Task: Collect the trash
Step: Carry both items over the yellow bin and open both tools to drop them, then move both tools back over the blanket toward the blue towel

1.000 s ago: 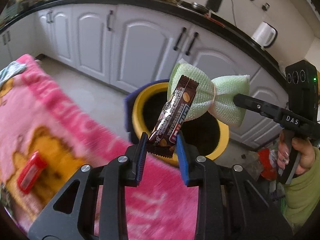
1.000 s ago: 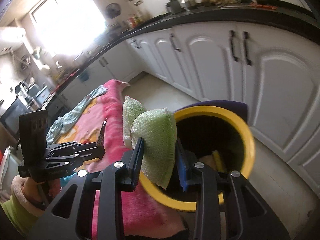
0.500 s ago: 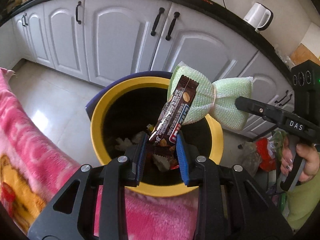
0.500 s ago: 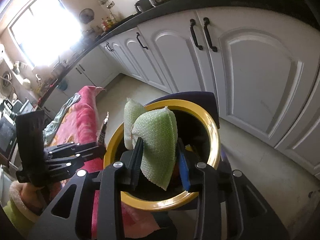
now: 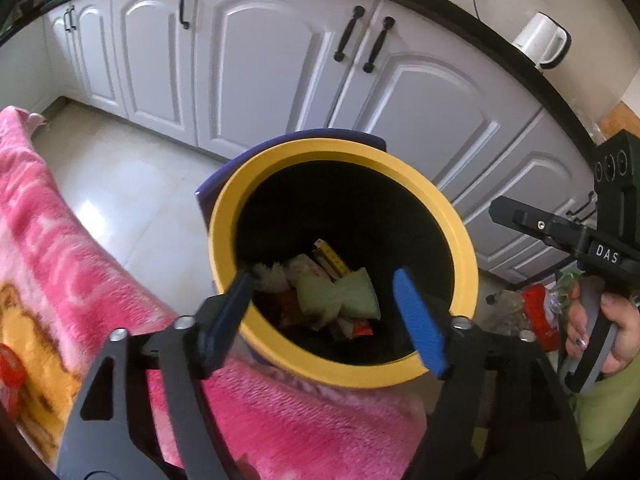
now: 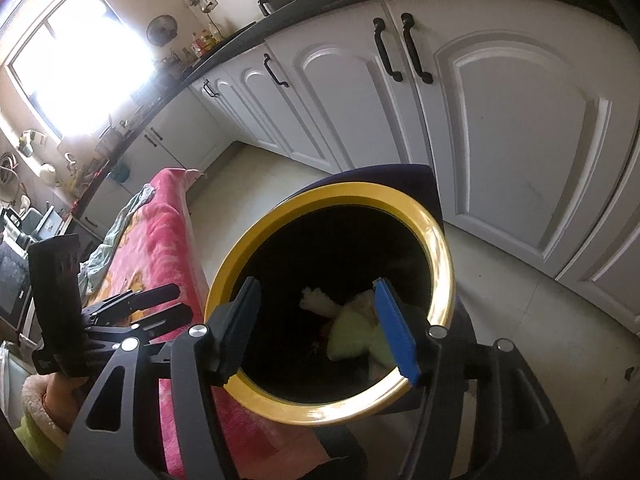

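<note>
A yellow-rimmed trash bin (image 5: pixel 466 256) (image 6: pixel 438 240) with a dark inside stands on the floor under both grippers. The green foam net (image 5: pixel 338 294) (image 6: pixel 352 338) lies on the trash at its bottom, among wrappers. My left gripper (image 5: pixel 324 292) hangs over the bin mouth, its jaws opening with nothing between them. Over the same opening, my right gripper (image 6: pixel 316 304) is also opening and holds nothing. The right gripper also shows at the right edge of the left wrist view (image 5: pixel 516 216), in a hand (image 5: pixel 612 332). The snack wrapper is not clearly made out in the bin.
A pink blanket (image 5: pixel 48 248) (image 6: pixel 160 216) covers a surface against the bin's left side. White cabinet doors (image 5: pixel 260 60) (image 6: pixel 500 120) run behind the bin under a dark counter. A white kettle (image 5: pixel 542 40) stands on the counter. Red bags (image 5: pixel 536 316) lie on the floor at right.
Both grippers let go: the snack wrapper left the left one and the green foam net left the right one, and the net now lies in the bin. Both came lower over the bin.
</note>
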### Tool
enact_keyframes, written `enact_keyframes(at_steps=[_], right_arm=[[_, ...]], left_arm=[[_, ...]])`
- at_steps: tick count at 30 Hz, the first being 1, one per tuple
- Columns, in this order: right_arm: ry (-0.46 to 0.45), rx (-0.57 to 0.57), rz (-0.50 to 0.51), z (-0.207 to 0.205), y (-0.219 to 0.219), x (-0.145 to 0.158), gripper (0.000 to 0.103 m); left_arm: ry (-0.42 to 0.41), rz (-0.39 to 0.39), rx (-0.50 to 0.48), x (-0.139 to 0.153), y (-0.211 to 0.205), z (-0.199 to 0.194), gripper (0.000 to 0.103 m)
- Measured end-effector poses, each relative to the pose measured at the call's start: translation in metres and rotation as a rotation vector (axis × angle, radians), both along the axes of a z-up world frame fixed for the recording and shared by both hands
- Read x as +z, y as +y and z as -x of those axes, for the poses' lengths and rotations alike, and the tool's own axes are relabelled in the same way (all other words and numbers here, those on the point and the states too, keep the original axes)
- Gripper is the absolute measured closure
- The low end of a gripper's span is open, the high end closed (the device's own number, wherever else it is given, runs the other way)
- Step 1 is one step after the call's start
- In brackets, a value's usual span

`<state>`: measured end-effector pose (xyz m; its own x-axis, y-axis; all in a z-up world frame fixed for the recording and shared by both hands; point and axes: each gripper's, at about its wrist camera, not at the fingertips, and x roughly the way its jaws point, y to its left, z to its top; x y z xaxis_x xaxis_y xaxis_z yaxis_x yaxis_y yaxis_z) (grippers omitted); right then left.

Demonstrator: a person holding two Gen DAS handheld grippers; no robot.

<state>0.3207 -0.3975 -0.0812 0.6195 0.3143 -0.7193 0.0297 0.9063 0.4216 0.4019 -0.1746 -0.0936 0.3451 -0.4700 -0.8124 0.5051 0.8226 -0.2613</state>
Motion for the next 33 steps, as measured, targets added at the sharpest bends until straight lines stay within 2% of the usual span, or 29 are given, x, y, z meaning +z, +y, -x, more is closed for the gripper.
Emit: enact_keyframes(at_steps=[3,5,10,24,33], right_arm=[[-0.003,0.006,0.007,0.002,0.004,0.003,0.044],[-0.008,0.011,0.009,0.003,0.006,0.006,0.043],[-0.026,0.036,0.018,0.007,0.017,0.016,0.042],[-0.064,0.164,0.029,0.003,0.084,0.039,0.038],[-0.083,0.281,0.035,0.0,0.146,0.05,0.035]], left_arm=[[-0.003,-0.001,0.02,0.001,0.009,0.001,0.028],[-0.009,-0.002,0.034,0.004,0.014,0.003,0.018],[-0.025,0.001,0.058,0.012,0.027,0.012,0.012],[-0.087,0.012,0.16,0.043,0.088,0.041,0.01],[-0.112,0.019,0.274,0.056,0.153,0.061,0.01]])
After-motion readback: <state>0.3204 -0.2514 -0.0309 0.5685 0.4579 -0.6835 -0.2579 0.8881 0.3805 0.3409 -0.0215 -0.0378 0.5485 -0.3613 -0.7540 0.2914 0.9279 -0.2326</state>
